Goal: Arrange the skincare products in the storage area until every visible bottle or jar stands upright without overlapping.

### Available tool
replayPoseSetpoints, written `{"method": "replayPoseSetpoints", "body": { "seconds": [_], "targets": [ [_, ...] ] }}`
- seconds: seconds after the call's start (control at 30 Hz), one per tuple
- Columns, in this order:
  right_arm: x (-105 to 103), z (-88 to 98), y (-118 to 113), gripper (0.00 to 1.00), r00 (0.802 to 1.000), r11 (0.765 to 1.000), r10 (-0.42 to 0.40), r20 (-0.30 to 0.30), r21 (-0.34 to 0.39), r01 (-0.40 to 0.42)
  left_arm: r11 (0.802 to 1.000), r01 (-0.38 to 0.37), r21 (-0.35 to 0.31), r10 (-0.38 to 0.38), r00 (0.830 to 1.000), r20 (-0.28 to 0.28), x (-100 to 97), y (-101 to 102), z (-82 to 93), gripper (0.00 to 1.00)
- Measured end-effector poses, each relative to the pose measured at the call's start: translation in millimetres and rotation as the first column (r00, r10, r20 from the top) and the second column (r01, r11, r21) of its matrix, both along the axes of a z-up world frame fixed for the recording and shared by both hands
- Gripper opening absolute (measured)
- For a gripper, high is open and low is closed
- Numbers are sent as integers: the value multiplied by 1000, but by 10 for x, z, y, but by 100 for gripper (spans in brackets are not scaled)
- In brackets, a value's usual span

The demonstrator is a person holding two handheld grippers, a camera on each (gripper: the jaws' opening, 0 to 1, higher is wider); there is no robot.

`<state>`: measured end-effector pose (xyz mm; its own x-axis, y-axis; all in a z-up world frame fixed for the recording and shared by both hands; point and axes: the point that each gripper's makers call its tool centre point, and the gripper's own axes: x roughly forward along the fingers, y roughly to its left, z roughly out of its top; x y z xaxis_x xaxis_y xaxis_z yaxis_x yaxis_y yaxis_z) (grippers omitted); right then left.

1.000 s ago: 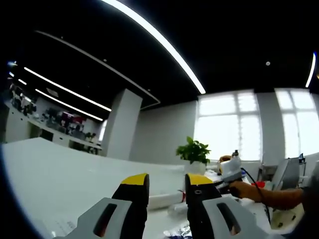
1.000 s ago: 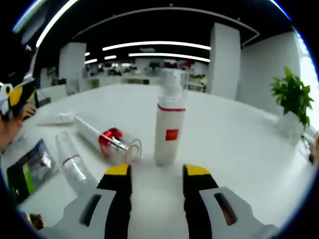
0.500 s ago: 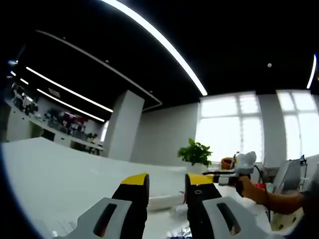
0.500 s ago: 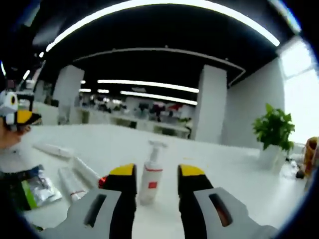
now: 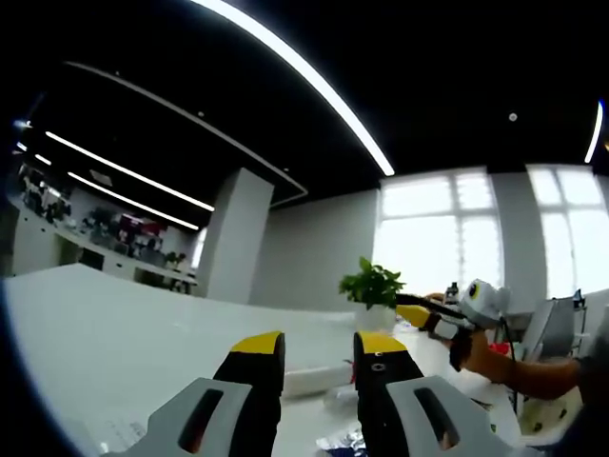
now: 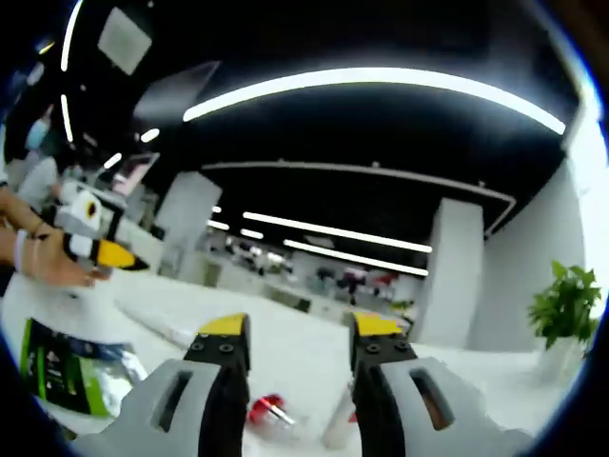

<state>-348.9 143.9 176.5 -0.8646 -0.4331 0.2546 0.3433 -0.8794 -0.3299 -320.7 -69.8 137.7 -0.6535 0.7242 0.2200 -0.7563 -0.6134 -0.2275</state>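
In the left gripper view my left gripper [image 5: 319, 354] stands open above the white table [image 5: 114, 333], nothing between its yellow-tipped jaws. A white tube [image 5: 314, 382] lies flat just beyond them. The right gripper [image 5: 455, 308] hangs in the air at the right, held by a hand. In the right gripper view my right gripper [image 6: 300, 341] is open and tilted upward. Low between its jaws lies a red-capped bottle [image 6: 265, 410]. The white pump bottle [image 6: 339, 430] shows beside it, partly hidden by the right jaw. The left gripper [image 6: 93, 240] is at the far left.
A green and silver packet [image 6: 55, 367] lies on the table at the lower left. A potted plant [image 5: 373, 287] stands at the table's far side, and the plant [image 6: 567, 307] shows at the right edge. Bare white tabletop stretches to the left.
The right gripper has lifted and tipped up, so the pump bottle and lying items sank to the bottom of its view. In the left gripper view it has risen. My left gripper stayed put.
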Motion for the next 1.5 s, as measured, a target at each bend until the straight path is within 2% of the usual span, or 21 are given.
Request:
{"method": "replayPoseSetpoints", "body": {
  "seconds": [0.17, 0.27, 0.4, 0.63, 0.73, 0.83, 1.07, 1.3, 1.47, 1.5],
  "targets": [
    [-69, -148, -43, 46, 997, 1000, 17, 70, -2, -17, 1000, -2, -5, 2, 1000, 3, 6, 0, -14, 29],
    [-146, -294, -51, 45, 988, 1000, 27, 154, -12, -26, 1000, -3, -4, 3, 1000, 3, 7, -2, -13, 29],
    [-208, -374, -56, 43, 977, 998, 48, 209, -41, -40, 1000, -5, -11, 5, 1000, 11, -11, 5, -36, 29],
    [-245, -642, -225, 43, 949, 997, 68, 309, 20, -78, 998, -13, -62, 13, 1000, 8, -13, 41, -97, 29],
    [-252, -752, -285, 44, 940, 994, 55, 337, 72, -84, 997, -15, -79, 15, 1000, 5, -16, 45, -113, 29],
    [-268, -807, -292, 44, 933, 993, 50, 355, 81, -84, 997, -16, -77, 17, 1000, 4, -23, 35, -108, 29],
    [-346, -917, -244, 46, 911, 996, 48, 410, 49, -74, 998, -9, -59, 9, 1000, 2, -12, 36, -78, 29],
    [-389, -955, -194, 48, 891, 998, 67, 449, -22, -64, 998, -8, -57, 8, 1000, 2, -22, 32, -71, 29],
    [-413, -1023, -194, 50, 879, 998, 56, 474, -14, -56, 998, -9, -58, 9, 1000, 1, -28, 31, -72, 29],
    [-410, -1017, -194, 50, 882, 998, 55, 468, -16, -54, 998, -9, -58, 9, 1000, 1, -26, 31, -72, 29]
  ]
}}
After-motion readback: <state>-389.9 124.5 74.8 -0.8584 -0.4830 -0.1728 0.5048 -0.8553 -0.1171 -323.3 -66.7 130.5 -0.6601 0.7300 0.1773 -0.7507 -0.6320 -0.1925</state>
